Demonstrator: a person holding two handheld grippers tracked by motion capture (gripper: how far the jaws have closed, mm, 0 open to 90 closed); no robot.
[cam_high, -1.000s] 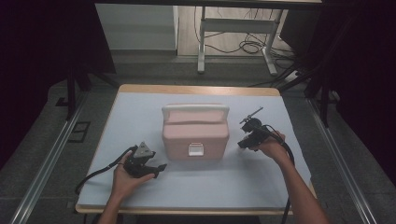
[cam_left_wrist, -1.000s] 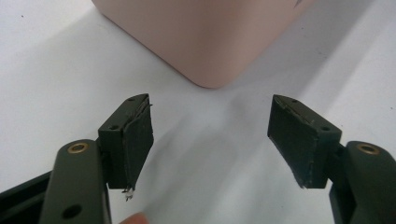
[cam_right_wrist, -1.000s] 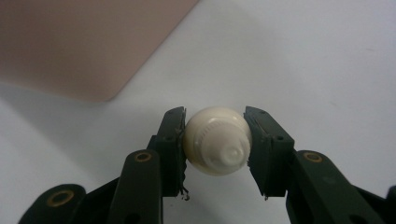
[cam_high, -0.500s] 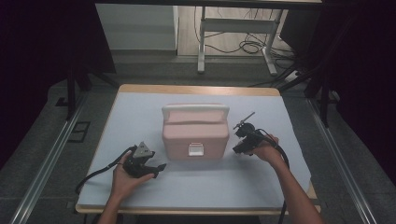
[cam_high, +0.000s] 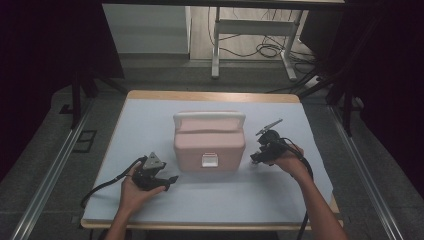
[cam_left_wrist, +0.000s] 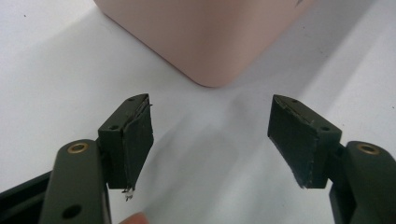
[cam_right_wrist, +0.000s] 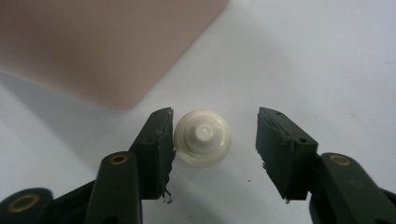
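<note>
White cap (cam_right_wrist: 202, 137) stands upright on the bench (cam_high: 150, 120), just off the pink box's (cam_high: 210, 142) near right corner, between the right hand-held gripper's (cam_right_wrist: 212, 142) jaws. They've just been opening: left pad touching, right clear. Left hand-held gripper (cam_left_wrist: 210, 135) open, empty.

Pale pink box (cam_high: 209, 141) w/ white latch (cam_high: 210, 160). Cream-white round cap (cam_right_wrist: 202, 137), plain, no pattern. Table mat (cam_high: 150, 120) light blue-grey, wood-tan edge. Both grippers, left (cam_left_wrist: 210, 135) & right (cam_right_wrist: 212, 144), matt black w/ brass rivets.

Grey floor (cam_high: 150, 75), metal desk frame (cam_high: 250, 30) (cables beneath)
</note>
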